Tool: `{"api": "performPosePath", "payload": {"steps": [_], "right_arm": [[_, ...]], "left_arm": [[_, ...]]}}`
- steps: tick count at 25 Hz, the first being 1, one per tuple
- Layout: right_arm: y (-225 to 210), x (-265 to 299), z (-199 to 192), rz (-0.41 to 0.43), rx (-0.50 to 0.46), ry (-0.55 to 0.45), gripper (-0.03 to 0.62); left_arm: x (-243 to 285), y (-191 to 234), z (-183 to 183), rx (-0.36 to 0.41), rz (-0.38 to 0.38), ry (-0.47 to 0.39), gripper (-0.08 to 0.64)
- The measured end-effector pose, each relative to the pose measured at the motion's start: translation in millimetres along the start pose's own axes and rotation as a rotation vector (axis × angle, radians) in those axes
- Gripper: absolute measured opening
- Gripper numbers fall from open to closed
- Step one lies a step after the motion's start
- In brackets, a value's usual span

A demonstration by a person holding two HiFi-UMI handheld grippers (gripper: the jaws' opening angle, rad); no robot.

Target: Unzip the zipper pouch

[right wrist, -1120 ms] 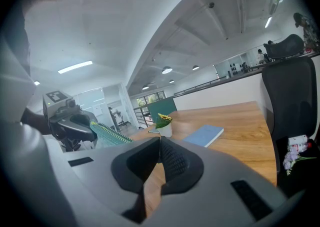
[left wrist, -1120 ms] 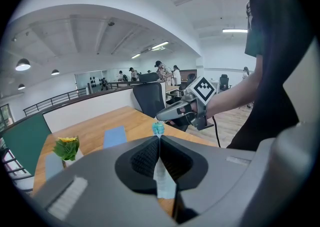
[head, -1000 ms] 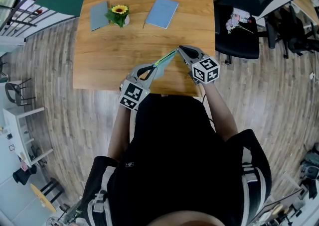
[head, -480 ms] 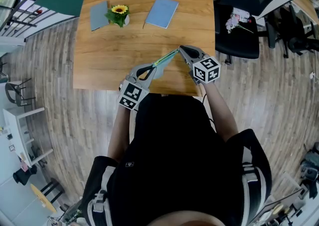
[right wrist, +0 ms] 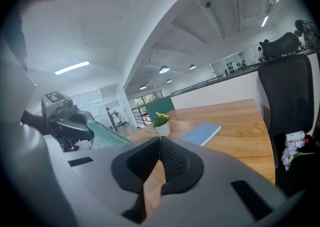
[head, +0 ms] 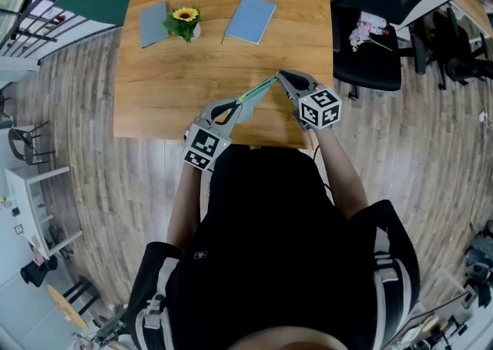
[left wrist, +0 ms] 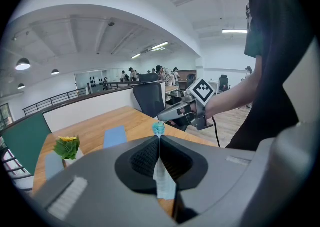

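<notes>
Fingers point(left wrist: 142, 158) of left gripper point(left wrist: 159, 138) pinching zipper pouch point(head: 256, 92), long axis slanting away rightward toward right gripper point(right wrist: 160, 139), its fingers point(right wrist: 175, 161) pressed together

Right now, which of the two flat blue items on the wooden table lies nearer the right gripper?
The lighter blue item, right of the potted sunflower; the greyer blue one lies left of it.

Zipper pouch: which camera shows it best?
The right gripper view: the zipper pouch shows its side and green zipper edge there. The head view gives only a thin edge-on strip; the left gripper view only a pale sliver clamped in the left gripper.
</notes>
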State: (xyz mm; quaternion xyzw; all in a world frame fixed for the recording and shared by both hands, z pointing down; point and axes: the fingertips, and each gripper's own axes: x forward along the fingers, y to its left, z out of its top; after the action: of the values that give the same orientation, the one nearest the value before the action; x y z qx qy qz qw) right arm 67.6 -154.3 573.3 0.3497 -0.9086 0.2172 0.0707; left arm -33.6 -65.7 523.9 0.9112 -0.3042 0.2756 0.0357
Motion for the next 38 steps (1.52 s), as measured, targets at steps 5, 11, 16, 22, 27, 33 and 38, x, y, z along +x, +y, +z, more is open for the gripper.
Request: {"api": "performPosePath", "payload": {"steps": [5, 11, 16, 22, 27, 33, 38], "right_arm": [[1.1, 0.8, -1.1, -0.001, 0.0, 0.0, 0.008], [-1.0, 1.5, 0.5, -0.008, 0.006, -0.007, 0.008], [-2.3, 0.3, -0.8, -0.019, 0.011, -0.006, 0.008], [-2.8, -0.7, -2.0, -0.021, 0.017, -0.007, 0.008], [-1.8, 0.1, -1.5, -0.019, 0.016, -0.008, 0.008], [-3.4, 1.0, -1.4, -0.023, 0.018, -0.007, 0.008], [-4.2, -1.0, -3.0, -0.026, 0.019, -0.007, 0.009]], "left_arm": [[-1.1, 0.7, -0.8, 0.0, 0.001, 0.001, 0.008], [-0.9, 1.4, 0.3, 0.001, 0.002, -0.005, 0.008], [-4.2, 0.7, 0.1, -0.001, 0.004, -0.008, 0.008], [-7.7, 1.7, -0.9, 0.001, 0.009, -0.007, 0.008], [-9.1, 1.3, 0.3, 0.002, 0.011, -0.01, 0.008], [-8.4, 0.4, 2.1, 0.01, 0.007, -0.009, 0.008], [-8.2, -1.2, 1.6, 0.008, 0.001, -0.011, 0.008]]}}
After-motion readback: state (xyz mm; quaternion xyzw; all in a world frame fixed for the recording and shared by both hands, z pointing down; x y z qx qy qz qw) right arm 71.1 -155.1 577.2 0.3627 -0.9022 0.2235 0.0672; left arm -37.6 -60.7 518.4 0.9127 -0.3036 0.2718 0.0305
